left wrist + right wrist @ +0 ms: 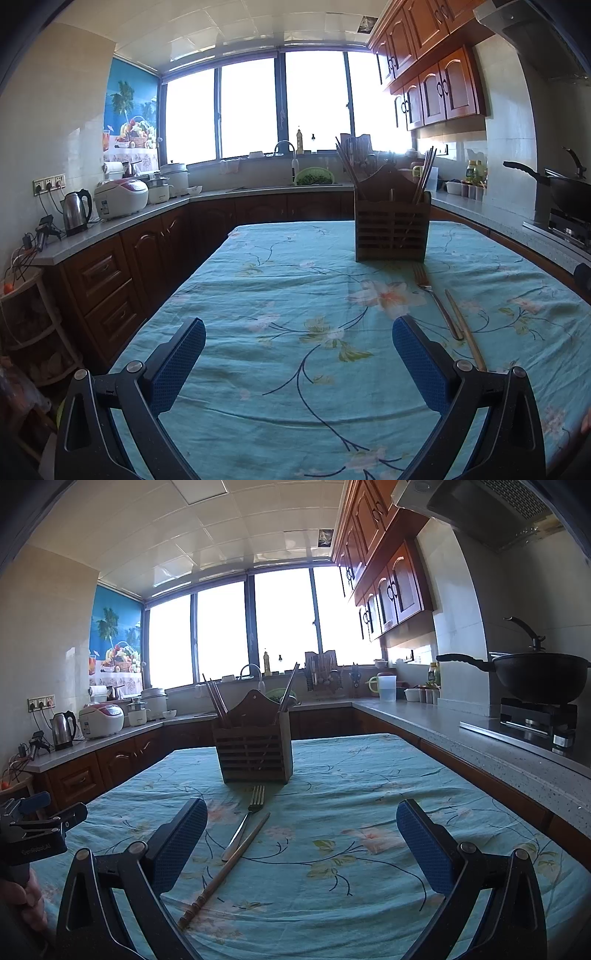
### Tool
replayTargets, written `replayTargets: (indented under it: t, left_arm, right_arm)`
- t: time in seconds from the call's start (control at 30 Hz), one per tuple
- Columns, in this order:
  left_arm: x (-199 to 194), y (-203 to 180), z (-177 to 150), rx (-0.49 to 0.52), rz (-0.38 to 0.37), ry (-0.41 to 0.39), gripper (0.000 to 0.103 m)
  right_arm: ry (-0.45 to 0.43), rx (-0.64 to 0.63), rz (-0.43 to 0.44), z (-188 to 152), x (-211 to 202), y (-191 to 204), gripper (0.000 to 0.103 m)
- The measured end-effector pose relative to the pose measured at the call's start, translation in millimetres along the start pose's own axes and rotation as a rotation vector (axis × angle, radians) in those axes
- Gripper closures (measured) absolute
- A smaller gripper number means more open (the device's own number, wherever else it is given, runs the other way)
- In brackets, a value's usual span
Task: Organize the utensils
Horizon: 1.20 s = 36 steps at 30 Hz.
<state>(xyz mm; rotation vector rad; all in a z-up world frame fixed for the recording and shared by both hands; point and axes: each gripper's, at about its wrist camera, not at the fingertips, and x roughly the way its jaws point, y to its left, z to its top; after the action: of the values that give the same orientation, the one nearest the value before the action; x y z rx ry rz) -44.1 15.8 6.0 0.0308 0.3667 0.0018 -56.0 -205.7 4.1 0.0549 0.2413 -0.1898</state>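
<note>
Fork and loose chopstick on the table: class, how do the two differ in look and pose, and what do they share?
The fork is shiny metal with tines; the chopstick is a plain brownish stick with a ringed end. The fork looks shorter and lies nearer the holder, tines towards it; the chopstick reaches closer to the right gripper. Both lie flat on the tablecloth, side by side, outside the holder.

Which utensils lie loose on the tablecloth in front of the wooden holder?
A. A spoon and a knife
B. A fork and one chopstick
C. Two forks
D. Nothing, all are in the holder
B: a metal fork and a single chopstick lie side by side on the tablecloth, in front of the wooden holder.
</note>
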Motion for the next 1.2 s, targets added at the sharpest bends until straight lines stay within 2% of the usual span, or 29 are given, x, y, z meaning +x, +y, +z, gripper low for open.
replayTargets:
  t: [1.2]
  left_arm:
    - [0,-11,1,0.009,-0.006,0.024,0.001]
  right_arm:
    - [-0.002,0.021,0.015,-1,-1,11,0.000]
